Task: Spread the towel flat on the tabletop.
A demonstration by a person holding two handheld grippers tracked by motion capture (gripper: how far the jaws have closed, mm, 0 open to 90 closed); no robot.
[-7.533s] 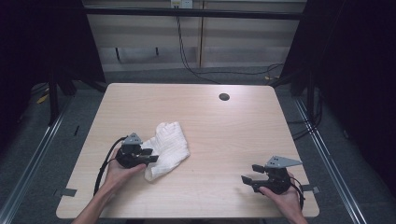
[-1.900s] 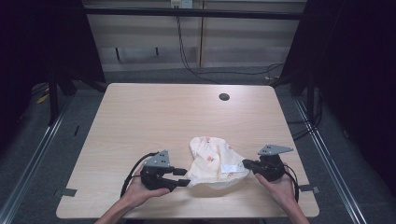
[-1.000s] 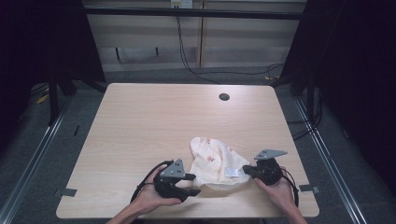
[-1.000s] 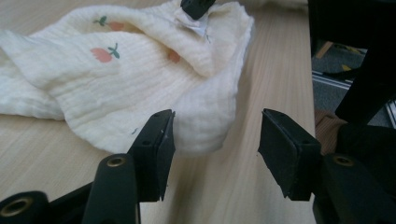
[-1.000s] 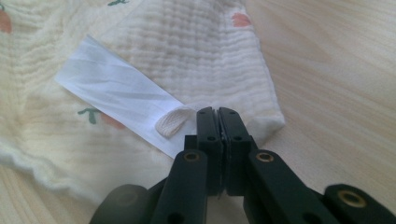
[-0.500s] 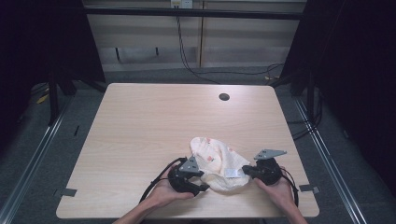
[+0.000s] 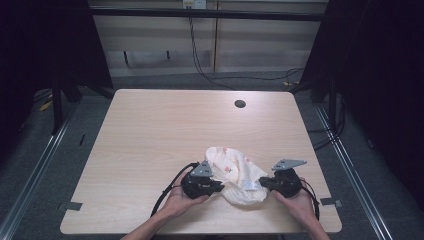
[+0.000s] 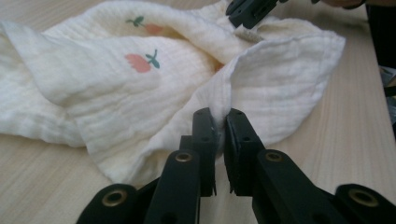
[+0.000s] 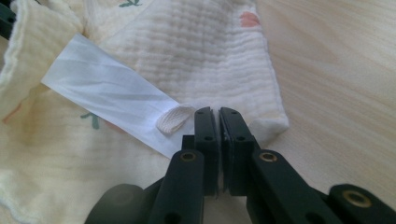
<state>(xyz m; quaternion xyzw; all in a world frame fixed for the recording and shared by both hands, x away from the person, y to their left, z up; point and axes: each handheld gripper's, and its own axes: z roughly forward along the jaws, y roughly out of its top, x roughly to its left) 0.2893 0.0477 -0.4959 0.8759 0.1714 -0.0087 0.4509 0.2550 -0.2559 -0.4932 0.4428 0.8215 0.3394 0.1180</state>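
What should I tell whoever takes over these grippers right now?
Left gripper: jaws have just been closing and now pinch a fold of the cream cloth at its left side.
Right gripper: shut on the cloth's edge, beside the white care label.
The cloth lies crumpled near the front edge of the table, between the two grippers.
Done: both sides gripped.
Left: probably draw the grippers apart to spread the cloth flat, then fold it.

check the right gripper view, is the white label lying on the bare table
No, the white label lies on the cream cloth, not on the table.
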